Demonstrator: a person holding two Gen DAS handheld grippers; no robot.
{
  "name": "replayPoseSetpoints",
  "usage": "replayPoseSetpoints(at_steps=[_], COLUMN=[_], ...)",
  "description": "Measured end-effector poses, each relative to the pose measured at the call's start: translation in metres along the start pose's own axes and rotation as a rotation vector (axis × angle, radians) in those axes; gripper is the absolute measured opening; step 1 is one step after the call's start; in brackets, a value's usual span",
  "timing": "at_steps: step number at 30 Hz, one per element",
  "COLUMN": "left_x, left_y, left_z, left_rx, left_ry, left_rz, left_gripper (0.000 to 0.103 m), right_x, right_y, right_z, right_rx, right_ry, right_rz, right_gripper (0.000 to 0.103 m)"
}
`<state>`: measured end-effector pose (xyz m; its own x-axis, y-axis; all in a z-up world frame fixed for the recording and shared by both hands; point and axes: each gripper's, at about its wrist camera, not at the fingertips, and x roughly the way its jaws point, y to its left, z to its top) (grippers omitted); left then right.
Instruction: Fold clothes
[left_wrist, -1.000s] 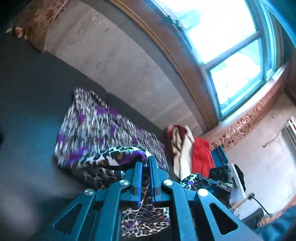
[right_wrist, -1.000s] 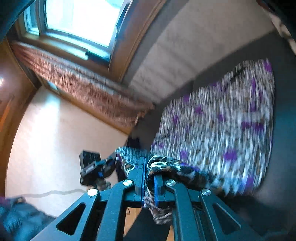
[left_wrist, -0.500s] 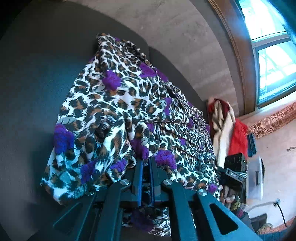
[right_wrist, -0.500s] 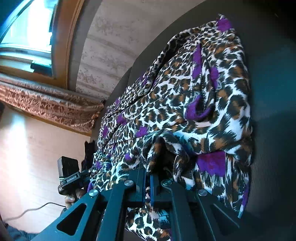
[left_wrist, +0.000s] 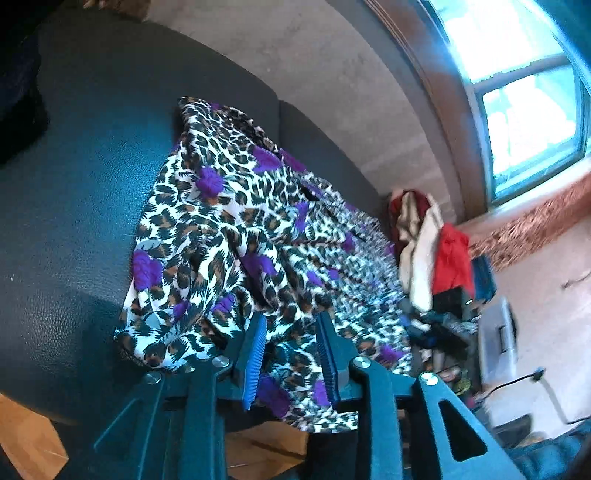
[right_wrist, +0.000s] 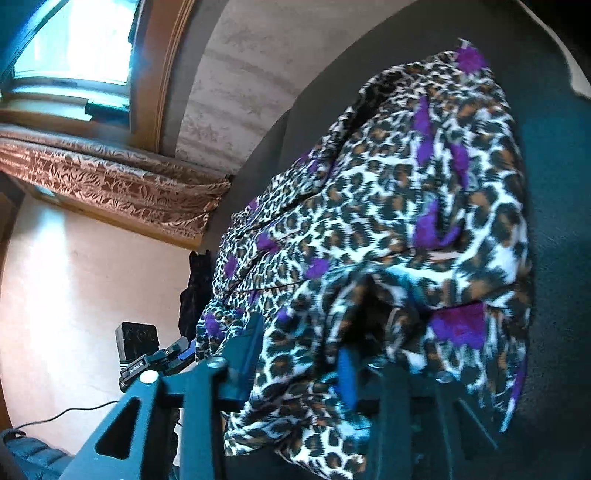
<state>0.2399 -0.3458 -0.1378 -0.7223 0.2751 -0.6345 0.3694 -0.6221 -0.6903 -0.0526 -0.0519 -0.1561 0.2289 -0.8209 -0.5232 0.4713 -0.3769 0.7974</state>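
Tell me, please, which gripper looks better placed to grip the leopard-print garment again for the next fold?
Probably the right gripper: its open fingers straddle a raised ridge of the leopard-print garment. The left gripper is open too, but only flat cloth lies between its fingers.

Leopard-print garment (left_wrist: 236, 229) with purple patches — folded over, rumpled — lies on dark cushion (left_wrist: 74, 192).

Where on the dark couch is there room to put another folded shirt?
Free: the bare dark cushion on the leopard-print garment's side away from the window, up to the backrest. Crowded: the window end, where the red and white clothes pile sits. The near edge is busy too; both open grippers straddle the fabric there.
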Motion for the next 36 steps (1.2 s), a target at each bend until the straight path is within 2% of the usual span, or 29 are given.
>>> replayPoseSetpoints(at_steps=[3,5,6,8,9,11,12,13,14,17,20,23,25,27,28,30,32,33,34,36], left_x=[0.011,0.018,0.022,0.031,0.032,0.029,0.023,0.019,0.014,-0.003,-0.024,-0.035,-0.027,-0.009,0.0,0.0,0.001,0.001,0.001,0.001], left_y=[-0.005,-0.005,-0.004,-0.002,-0.003,-0.01,-0.018,-0.023,-0.025,-0.031,-0.018,0.01,0.042,0.072,0.087,0.083,0.08,0.078,0.076,0.073], left_z=[0.008,0.013,0.015,0.015,0.015,0.013,0.011,0.009,0.008,0.008,0.023,0.051,0.073,0.086,0.093,0.091,0.088,0.087,0.086,0.083], left_rx=[0.057,0.08,0.092,0.106,0.116,0.148,0.193,0.221,0.217,0.204,0.072,-0.13,-0.339,-0.492,-0.568,-0.54,-0.511,-0.497,-0.483,-0.455], left_ry=[-0.009,0.009,0.018,0.055,0.06,0.074,0.07,0.065,0.062,0.055,-0.03,-0.166,-0.247,-0.255,-0.259,-0.236,-0.213,-0.202,-0.191,-0.168], left_rz=[0.059,0.054,0.051,0.084,0.074,0.059,0.048,0.048,0.013,-0.093,-0.256,-0.398,-0.415,-0.336,-0.296,-0.28,-0.264,-0.256,-0.248,-0.231], left_gripper=[0.027,0.03,0.036,0.036,0.034,0.017,0.003,0.004,0.004,0.004,0.004,0.004,0.004,0.007,0.011,0.016,0.019,0.019,0.02,0.021], right_x=[0.001,0.002,0.0,-0.004,-0.003,0.0,0.001,0.0,0.0,-0.003,-0.012,-0.031,-0.038,-0.035,-0.033,-0.025,-0.023,-0.024,-0.028,-0.036], right_y=[0.007,0.011,0.012,0.014,0.019,0.026,0.03,0.035,0.041,0.058,0.063,0.052,0.04,0.019,0.008,-0.014,-0.024,-0.026,-0.024,-0.021], right_z=[0.0,0.0,0.0,-0.002,-0.003,-0.004,-0.005,-0.006,-0.007,-0.011,-0.009,0.015,0.039,0.06,0.07,0.077,0.073,0.07,0.065,0.057], right_rx=[-0.011,-0.018,-0.028,-0.055,-0.083,-0.133,-0.156,-0.18,-0.207,-0.266,-0.273,-0.19,-0.094,-0.01,0.032,0.126,0.182,0.192,0.175,0.155], right_ry=[0.006,0.01,0.013,0.018,0.019,0.024,0.029,0.036,0.045,0.085,0.091,-0.018,-0.128,-0.194,-0.227,-0.217,-0.198,-0.197,-0.2,-0.196], right_rz=[0.006,0.01,0.003,-0.017,-0.044,-0.098,-0.117,-0.128,-0.132,-0.104,-0.051,0.026,0.048,-0.039,-0.084,-0.147,-0.078,-0.056,-0.039,-0.002], right_gripper=[0.045,0.045,0.045,0.045,0.044,0.039,0.032,0.023,0.02,0.018,0.018,0.017,0.017,0.017,0.021,0.022,0.04,0.059,0.066,0.067])
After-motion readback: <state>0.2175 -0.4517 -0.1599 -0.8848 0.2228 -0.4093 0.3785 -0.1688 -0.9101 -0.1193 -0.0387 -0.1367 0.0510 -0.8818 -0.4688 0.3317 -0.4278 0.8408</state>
